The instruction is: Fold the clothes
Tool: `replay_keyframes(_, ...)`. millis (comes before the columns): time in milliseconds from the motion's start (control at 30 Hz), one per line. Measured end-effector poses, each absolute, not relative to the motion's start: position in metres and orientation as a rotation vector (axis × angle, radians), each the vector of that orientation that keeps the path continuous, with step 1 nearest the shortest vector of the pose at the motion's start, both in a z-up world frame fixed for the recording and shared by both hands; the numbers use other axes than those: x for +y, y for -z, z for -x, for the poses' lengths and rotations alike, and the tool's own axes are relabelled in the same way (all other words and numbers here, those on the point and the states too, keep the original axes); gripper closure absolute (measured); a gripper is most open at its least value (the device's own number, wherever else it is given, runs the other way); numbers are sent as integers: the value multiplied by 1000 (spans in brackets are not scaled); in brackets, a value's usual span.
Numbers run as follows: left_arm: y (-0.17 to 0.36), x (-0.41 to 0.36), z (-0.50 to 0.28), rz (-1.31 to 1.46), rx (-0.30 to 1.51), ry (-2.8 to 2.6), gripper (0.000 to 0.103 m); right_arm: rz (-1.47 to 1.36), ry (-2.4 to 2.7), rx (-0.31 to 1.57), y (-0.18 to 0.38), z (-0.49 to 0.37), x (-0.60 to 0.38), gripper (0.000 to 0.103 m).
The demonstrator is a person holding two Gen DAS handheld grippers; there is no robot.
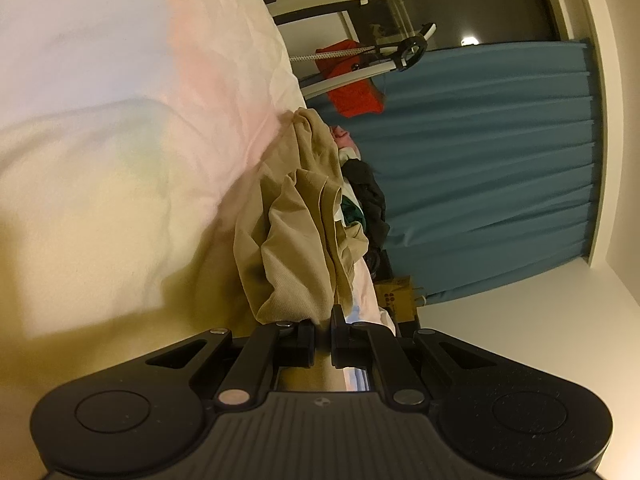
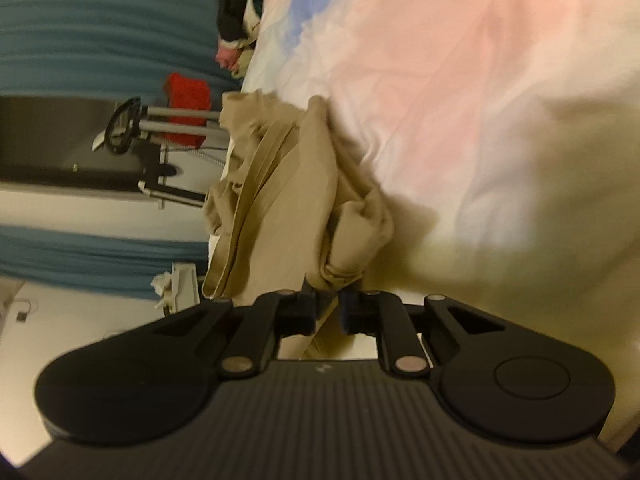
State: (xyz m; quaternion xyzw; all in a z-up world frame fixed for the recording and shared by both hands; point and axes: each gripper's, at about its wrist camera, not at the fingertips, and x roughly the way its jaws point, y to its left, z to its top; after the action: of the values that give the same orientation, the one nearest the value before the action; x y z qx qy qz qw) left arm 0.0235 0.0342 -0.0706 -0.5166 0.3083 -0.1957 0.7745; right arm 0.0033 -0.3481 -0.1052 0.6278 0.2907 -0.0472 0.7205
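The tan garment (image 1: 296, 232) lies bunched on the bed (image 1: 100, 120), over its pastel cover, with a pile of other clothes (image 1: 362, 192) just past it near the blue curtain (image 1: 480, 168). The left claw (image 1: 323, 332) is closed down on an edge of the tan cloth. In the right wrist view, the right claw (image 2: 327, 300) is likewise pinched shut on a gathered fold of the same garment (image 2: 280, 200)

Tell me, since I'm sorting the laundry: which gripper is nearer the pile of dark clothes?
Left, probably. The left gripper, shut on the tan garment, has the dark clothes pile just beyond. From the right gripper, it lies far off.
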Motion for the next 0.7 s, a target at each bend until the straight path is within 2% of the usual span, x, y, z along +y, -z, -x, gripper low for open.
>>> replay_keyframes(500, 77, 30, -31, 1091, 705, 432, 96, -1304, 177, 641, 104, -10, -355, 88)
replay_keyframes(700, 50, 30, -32, 1024, 592, 466, 96, -1169, 104, 594, 77, -17, -349, 89)
